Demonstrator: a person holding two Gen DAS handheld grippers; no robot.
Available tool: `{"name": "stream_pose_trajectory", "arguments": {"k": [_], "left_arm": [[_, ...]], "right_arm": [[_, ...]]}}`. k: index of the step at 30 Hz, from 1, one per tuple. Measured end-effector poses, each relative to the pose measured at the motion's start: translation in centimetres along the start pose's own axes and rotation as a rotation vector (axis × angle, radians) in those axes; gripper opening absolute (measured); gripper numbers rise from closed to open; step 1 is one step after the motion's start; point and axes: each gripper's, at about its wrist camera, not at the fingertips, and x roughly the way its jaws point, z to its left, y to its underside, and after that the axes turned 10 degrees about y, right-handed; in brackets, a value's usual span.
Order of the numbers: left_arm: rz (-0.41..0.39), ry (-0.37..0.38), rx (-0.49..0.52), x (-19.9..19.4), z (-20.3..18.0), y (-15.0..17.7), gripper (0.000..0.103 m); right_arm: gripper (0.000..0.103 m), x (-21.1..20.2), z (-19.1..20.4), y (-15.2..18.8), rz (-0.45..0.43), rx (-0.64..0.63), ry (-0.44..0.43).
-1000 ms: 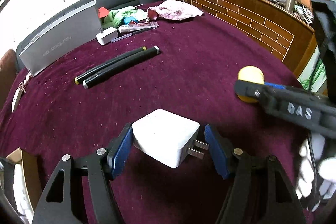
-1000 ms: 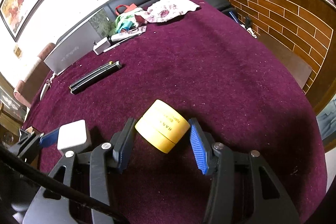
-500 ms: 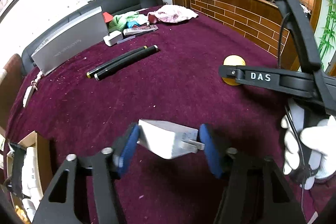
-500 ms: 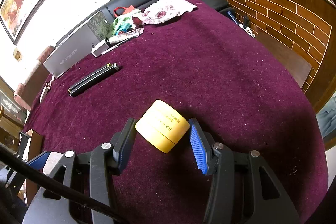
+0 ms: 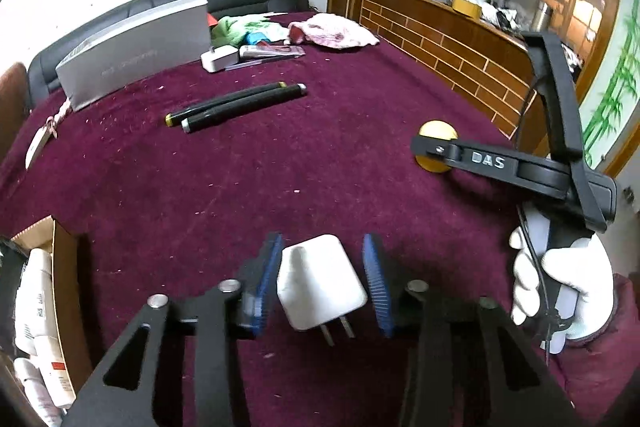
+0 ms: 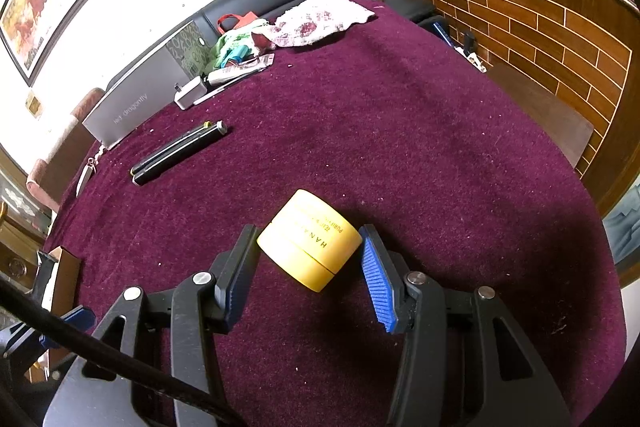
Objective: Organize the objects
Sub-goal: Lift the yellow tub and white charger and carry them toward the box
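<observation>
While closing, left tool (image 5: 322, 285) clasps charger (image 5: 320, 281)

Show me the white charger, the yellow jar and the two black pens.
white charger (image 5: 320, 279), left wrist view, front face.
yellow jar (image 6: 310, 239), right wrist view, side wall.
black pens (image 5: 240, 105), left wrist view, mid-barrel.

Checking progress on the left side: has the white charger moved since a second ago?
Yes. The white charger is lifted off the maroon tablecloth between the left tool's closing pads, prongs now pointing down, nearer the cardboard box.
</observation>
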Motion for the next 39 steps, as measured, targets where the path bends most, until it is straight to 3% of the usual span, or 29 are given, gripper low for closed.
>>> {"name": "stream_pose_trajectory", "arguments": {"k": [4,5,9,12,14,16,18,22,39], "left_arm": [[-0.02,0.041,-0.072,-0.1,1.9,0.3,0.045],[-0.027,0.057,-0.082,-0.1,2.2,0.4,0.052],[-0.008,0.108,-0.007,1.3,1.4,1.0,0.058],[0.064,0.069,0.023,3.6,0.7,1.5,0.063],[0.042,0.026,0.063,4.1,0.0,1.6,0.064],[0.047,-0.028,0.096,4.5,-0.9,1.7,0.062],[0.04,-0.037,0.1,4.4,-1.1,1.8,0.048],[0.046,-0.046,0.075,3.7,-0.9,2.1,0.038],[-0.021,-0.044,0.054,-1.9,-2.4,3.0,0.039]], "right_arm": [[0.049,0.0,0.0,0.0,0.002,-0.001,0.0],[0.049,0.0,0.0,0.0,0.003,0.0,-0.001],[0.049,0.0,-0.1,0.0,0.005,0.001,-0.002],[0.049,0.0,-0.1,0.0,0.005,0.002,-0.003],[0.049,0.0,0.0,0.0,0.004,0.001,-0.002],[0.049,0.0,-0.1,0.0,0.004,0.001,-0.002],[0.049,0.0,-0.1,0.0,0.003,0.0,-0.001],[0.049,0.0,0.0,0.0,0.003,-0.002,0.002],[0.049,-0.7,0.2,0.1,0.0,0.001,0.005]]}}
